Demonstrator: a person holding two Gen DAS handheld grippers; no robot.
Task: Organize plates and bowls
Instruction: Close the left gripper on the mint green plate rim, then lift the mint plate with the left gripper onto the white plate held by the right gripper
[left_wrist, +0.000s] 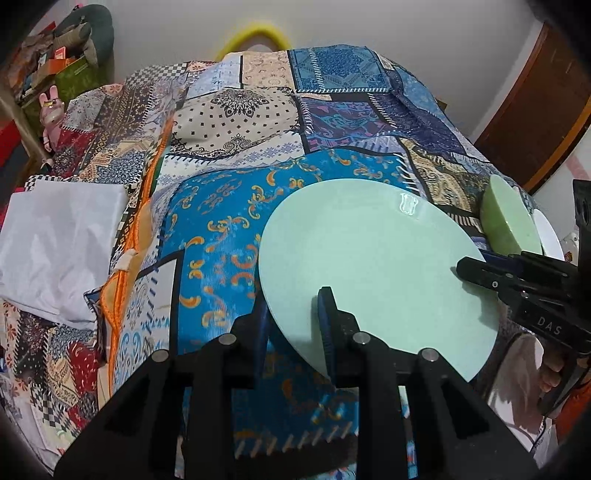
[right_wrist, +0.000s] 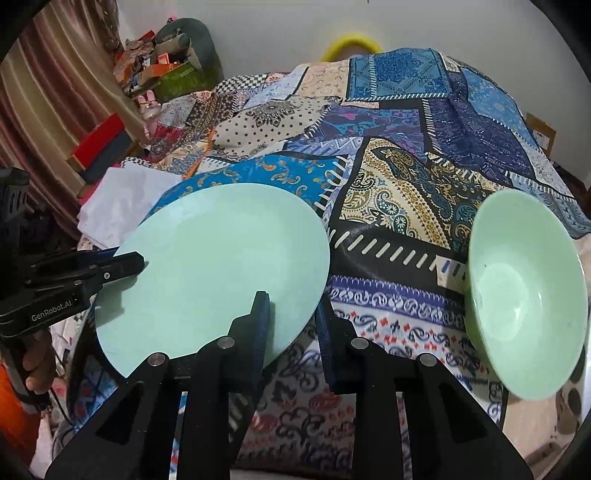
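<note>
A pale green plate (left_wrist: 376, 266) is held over the patchwork bedspread (left_wrist: 236, 122) by both grippers. My left gripper (left_wrist: 295, 314) has its fingers above and below the plate's near left rim. My right gripper (right_wrist: 291, 314) has its fingers above and below the opposite rim of the same plate (right_wrist: 214, 273). In the left wrist view the right gripper (left_wrist: 480, 273) enters from the right. In the right wrist view the left gripper (right_wrist: 125, 266) enters from the left. A green bowl (right_wrist: 524, 295) stands tilted at the right; it also shows in the left wrist view (left_wrist: 509, 218).
A white folded cloth (left_wrist: 55, 243) lies on the bed's left side. Behind the green bowl is a white plate edge (left_wrist: 550, 236). Cluttered shelves with boxes (right_wrist: 155, 70) stand at the back left. A brown door (left_wrist: 543, 107) is at the right.
</note>
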